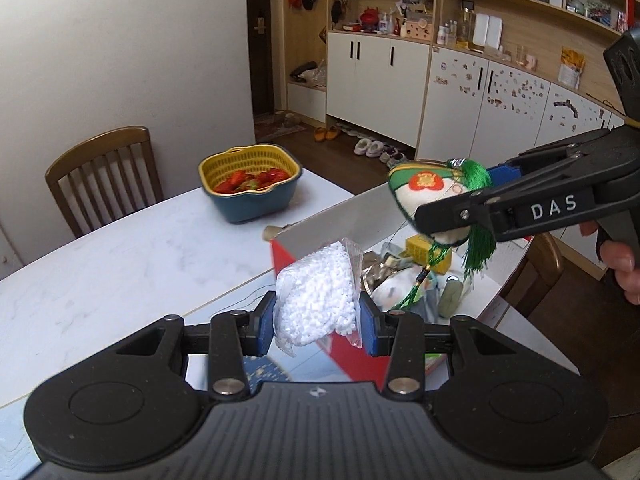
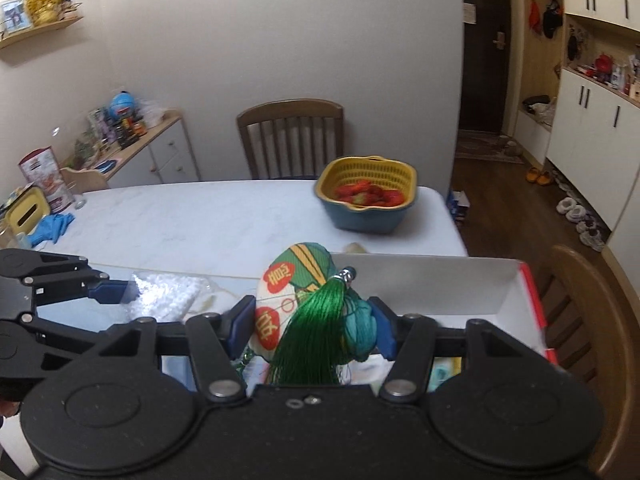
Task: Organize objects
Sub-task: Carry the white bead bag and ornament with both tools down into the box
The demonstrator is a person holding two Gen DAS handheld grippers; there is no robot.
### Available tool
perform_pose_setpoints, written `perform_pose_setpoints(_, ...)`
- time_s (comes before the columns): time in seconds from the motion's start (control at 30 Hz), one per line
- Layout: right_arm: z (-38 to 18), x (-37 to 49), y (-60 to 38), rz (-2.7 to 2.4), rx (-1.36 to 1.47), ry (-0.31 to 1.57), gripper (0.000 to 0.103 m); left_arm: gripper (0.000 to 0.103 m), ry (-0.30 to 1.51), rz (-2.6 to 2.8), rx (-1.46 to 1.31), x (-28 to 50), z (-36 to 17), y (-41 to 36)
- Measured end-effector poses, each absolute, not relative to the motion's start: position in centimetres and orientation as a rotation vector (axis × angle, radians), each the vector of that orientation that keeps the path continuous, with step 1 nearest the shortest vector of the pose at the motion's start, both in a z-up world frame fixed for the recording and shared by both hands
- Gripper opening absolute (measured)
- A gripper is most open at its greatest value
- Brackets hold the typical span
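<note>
Left gripper (image 1: 318,322) clamped on a clear bag of white beads (image 1: 320,296), held above the red-sided box (image 1: 344,356) at the bench's near edge. Right gripper (image 2: 312,324) clamped on a green tasselled sachet (image 2: 296,280), also over the box. Strawberry basket (image 2: 366,194) sits at the far right of the bench (image 2: 192,220).

Both handheld tools are matte black plastic. The left gripper (image 1: 317,322) has a ribbed central housing, two round raised discs at its sides, silver rivets on the linkage arms and blue pads on the fingers (image 1: 265,326). The right gripper (image 2: 312,330) is built the same, with two small screws on its housing; seen from the side, one arm carries white letters "DAS". Bare fingertips of the right hand (image 1: 622,264), apparently unsleeved, show at its grip.
</note>
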State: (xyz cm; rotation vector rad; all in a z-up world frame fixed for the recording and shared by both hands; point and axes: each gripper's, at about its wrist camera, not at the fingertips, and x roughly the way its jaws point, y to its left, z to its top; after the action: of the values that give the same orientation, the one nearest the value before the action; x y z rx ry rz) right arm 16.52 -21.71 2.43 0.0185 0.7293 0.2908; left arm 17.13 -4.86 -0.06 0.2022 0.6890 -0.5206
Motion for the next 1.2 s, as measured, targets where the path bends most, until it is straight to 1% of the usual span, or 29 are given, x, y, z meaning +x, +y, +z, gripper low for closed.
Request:
perform_pose_setpoints(0.37, 0.9, 18.4, -28.7, 0.205, 0.024, 0.736, 0.058, 0.041, 0.725, -0.533, 0.238, 19.7, -1.6, -10.9)
perform_pose_setpoints(0.67, -3.0, 19.7, -33.0, 0.18, 0.011, 0.824, 0.058, 0.041, 0.778, -0.51, 0.273, 22.3, -4.1, -15.1)
perform_pose_setpoints(0.93, -6.9, 20.3, -33.4, 0.228, -0.054, 0.918, 0.058, 0.041, 0.833, -0.489, 0.293, 24.6, -6.5, -18.0)
perform_pose_setpoints(1.2, -9.5, 20.9, -32.5, 0.323, -0.137, 0.948, 0.058, 0.041, 0.883, -0.481, 0.314, 25.9, -8.5, -19.8)
